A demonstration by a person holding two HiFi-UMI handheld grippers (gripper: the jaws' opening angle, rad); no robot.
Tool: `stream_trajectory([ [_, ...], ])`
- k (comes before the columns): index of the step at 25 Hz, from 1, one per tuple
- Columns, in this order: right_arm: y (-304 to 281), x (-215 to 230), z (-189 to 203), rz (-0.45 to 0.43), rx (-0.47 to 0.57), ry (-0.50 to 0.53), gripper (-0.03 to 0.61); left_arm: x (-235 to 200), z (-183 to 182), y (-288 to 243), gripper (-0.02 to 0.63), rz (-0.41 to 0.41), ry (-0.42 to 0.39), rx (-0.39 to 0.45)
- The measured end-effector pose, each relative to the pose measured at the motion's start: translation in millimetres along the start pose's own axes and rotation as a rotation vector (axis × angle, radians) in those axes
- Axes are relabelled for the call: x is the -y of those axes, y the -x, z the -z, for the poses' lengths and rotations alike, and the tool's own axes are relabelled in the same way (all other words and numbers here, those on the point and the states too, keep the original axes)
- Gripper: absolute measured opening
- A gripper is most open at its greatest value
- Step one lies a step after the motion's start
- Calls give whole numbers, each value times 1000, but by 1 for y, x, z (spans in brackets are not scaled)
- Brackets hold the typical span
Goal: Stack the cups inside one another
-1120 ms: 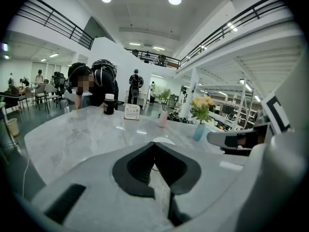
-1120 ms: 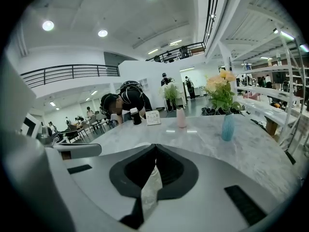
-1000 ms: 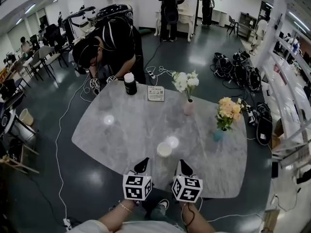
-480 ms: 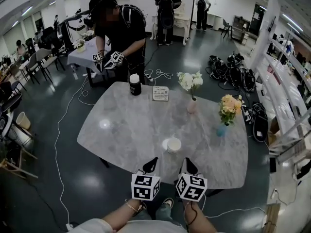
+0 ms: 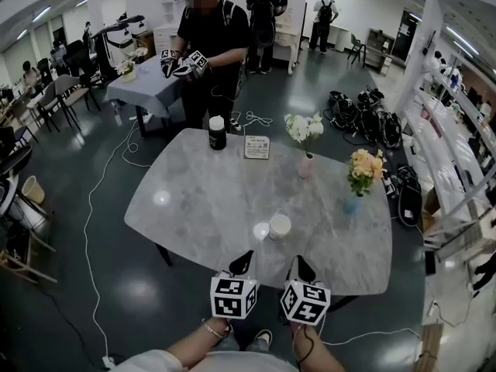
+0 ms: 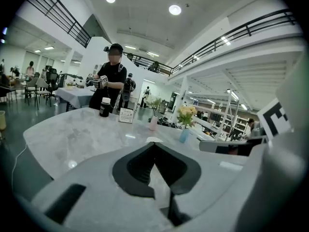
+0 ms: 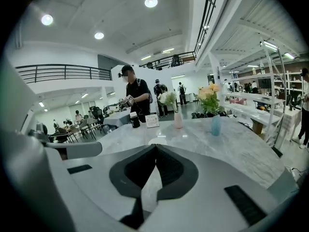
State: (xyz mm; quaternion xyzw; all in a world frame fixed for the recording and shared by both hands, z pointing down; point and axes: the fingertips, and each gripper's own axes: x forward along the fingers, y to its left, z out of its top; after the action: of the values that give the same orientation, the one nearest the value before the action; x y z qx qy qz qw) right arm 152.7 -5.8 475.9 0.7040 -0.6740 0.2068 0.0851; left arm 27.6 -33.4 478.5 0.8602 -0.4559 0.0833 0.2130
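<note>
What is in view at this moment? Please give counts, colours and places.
table: one, grey marble, centre.
cup: one visible, white, near the table's near edge, just ahead of the tongs; any cups nested inside cannot be told.
bottle: one, black with a white cap, far edge.
sign card: one, white, beside the bottle.
pink vase: one, white flowers, far right.
blue vase: one, yellow-orange flowers, right side.
person: one, dark clothes, standing beyond the table.
left tongs: shut, empty.
right tongs: shut, empty.
</note>
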Motion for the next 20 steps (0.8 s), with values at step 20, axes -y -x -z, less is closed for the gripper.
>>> stream_trajectory([
  [20,5,3,-13,-79,18,39,6,16,-2,-4,0,-35,-59,20],
])
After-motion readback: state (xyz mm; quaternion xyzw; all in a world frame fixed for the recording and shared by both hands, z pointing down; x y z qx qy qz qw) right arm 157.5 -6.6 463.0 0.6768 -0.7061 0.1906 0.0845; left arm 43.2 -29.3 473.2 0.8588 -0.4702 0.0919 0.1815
